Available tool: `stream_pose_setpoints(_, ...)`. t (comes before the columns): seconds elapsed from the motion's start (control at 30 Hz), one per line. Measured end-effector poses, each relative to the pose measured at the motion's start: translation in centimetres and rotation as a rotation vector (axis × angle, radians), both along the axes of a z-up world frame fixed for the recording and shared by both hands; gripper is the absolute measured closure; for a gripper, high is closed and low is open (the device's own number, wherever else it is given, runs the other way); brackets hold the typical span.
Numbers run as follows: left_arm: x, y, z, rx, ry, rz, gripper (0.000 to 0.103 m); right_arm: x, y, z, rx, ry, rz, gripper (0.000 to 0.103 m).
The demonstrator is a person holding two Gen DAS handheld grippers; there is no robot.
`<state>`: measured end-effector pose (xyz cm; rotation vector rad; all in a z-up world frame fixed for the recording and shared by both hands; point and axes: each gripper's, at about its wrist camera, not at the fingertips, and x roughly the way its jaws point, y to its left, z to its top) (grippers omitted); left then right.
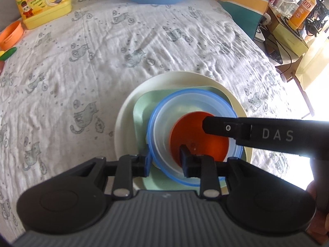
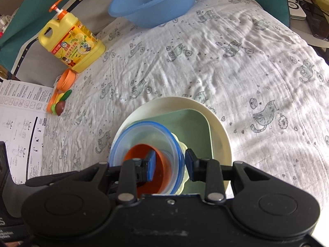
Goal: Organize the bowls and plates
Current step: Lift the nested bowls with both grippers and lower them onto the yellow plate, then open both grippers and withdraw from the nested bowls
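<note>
Cat-print bedsheet (image 1: 144, 47): spread wrinkled over the whole work surface; everything else is set on it.
Blue basin (image 2: 153, 2): placed at the far edge of the sheet, well apart from the stack.
Yellow detergent jug (image 2: 74, 45): stood upright at the far left, with an orange pump top; small orange toy pieces (image 2: 65, 82) are seen just beside it.
Cream round plate (image 1: 131, 107): laid flat on the sheet as the base of the stack.
Green square plate (image 1: 144, 107): nested on the cream plate.
Blue-rimmed clear bowl (image 1: 162, 111): seated on the green plate, toward its near side.
Orange bowl (image 1: 185, 129): nested inside the clear bowl.
Left gripper (image 1: 166, 160): jaws are held apart, straddling the near wall of the clear bowl, one finger outside and one inside over the orange bowl; firm contact cannot be told.
Right gripper (image 2: 170, 164): jaws are held apart across the bowls' right wall, the blue-padded finger inside the orange bowl, the other outside; its finger is seen reaching over the orange bowl in the left wrist view.
</note>
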<state>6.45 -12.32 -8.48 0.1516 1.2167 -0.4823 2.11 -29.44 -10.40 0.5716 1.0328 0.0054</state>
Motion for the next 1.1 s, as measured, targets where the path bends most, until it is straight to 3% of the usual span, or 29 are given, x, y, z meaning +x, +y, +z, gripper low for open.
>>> stream_pose_setpoints(0.4, 0.8, -0.5, -0.3, -0.016, 0.008, 0.010, 0.073, 0.4, -0.4, -0.6, 0.018, 0.019, -0.005, 0.070)
stream_pose_setpoints(0.5, 0.8, -0.3, -0.3, -0.017, 0.001, 0.015, 0.066, 0.5, -0.2, -0.6, 0.010, 0.016, -0.002, 0.070)
stream_pose_setpoints(0.6, 0.8, -0.2, -0.1, -0.017, -0.011, 0.017, 0.053, 0.5, -0.3, -0.5, 0.011, 0.015, -0.002, 0.068)
stream_pose_setpoints(0.67, 0.7, -0.2, 0.1, -0.023, -0.024, 0.010, 0.043, 0.5, -0.4, -0.5, 0.012, 0.011, -0.004, 0.058)
stream_pose_setpoints(0.73, 0.5, -0.3, 0.6, -0.016, -0.054, 0.004, 0.026, 0.3, -0.4, -0.3, 0.016, 0.000, -0.008, 0.036)
stream_pose_setpoints(0.77, 0.3, -0.3, 0.9, -0.010, -0.077, 0.002, 0.015, 0.2, -0.4, -0.1, 0.016, -0.009, -0.008, 0.030)
stream_pose_setpoints(0.83, 0.0, -0.1, 1.6, -0.007, -0.123, -0.003, 0.006, -0.1, -0.4, 0.4, 0.012, -0.035, -0.006, 0.017)
stream_pose_setpoints(1.0, -0.5, 0.5, 3.4, -0.006, -0.212, -0.002, 0.000, -0.8, -0.6, 1.9, -0.005, -0.085, -0.019, 0.000)
stream_pose_setpoints(1.1, -1.0, 1.5, 4.2, -0.004, -0.270, -0.005, 0.000, -1.6, -0.9, 2.6, -0.019, -0.112, -0.035, 0.000)
